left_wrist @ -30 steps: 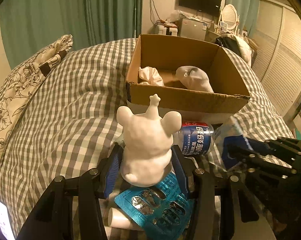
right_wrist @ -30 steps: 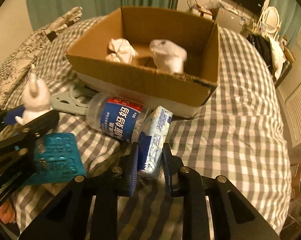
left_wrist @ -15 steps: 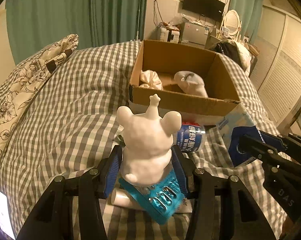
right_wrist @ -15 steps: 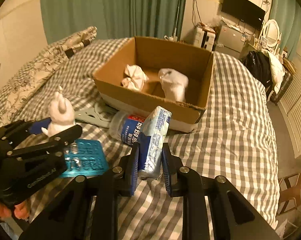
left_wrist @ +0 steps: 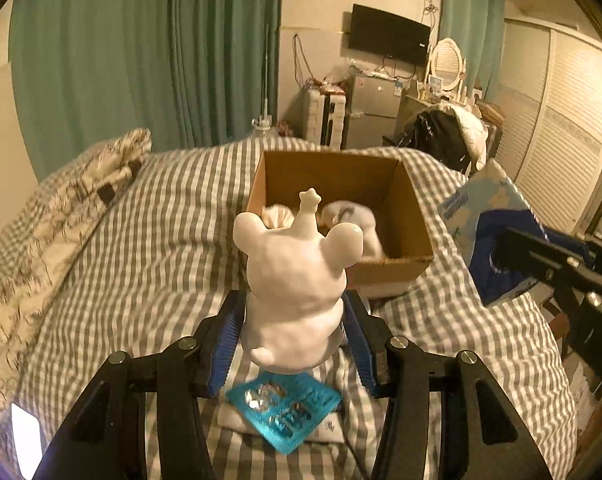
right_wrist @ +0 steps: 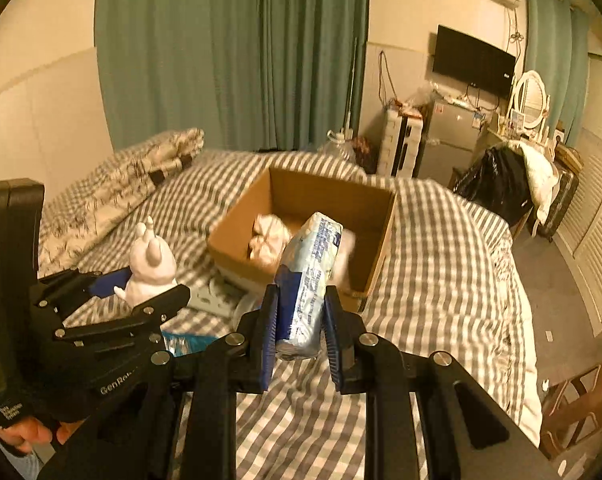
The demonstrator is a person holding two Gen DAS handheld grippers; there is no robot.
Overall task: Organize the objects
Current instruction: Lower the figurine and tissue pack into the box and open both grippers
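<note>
A white figurine (left_wrist: 297,292) was clamped between the blue pads of the left gripper (left_wrist: 295,344) at the centre of the left wrist frame, held above the checked bed (left_wrist: 141,248). A blue tissue pack (right_wrist: 307,280) was gripped by the right gripper (right_wrist: 299,336) at the centre of the right wrist frame. A cardboard box (left_wrist: 415,236) was seen behind both, mid-frame, with pale bundles (right_wrist: 267,236) inside. A teal blister pack (left_wrist: 285,412) was seen low in the frame, under the figurine.
</note>
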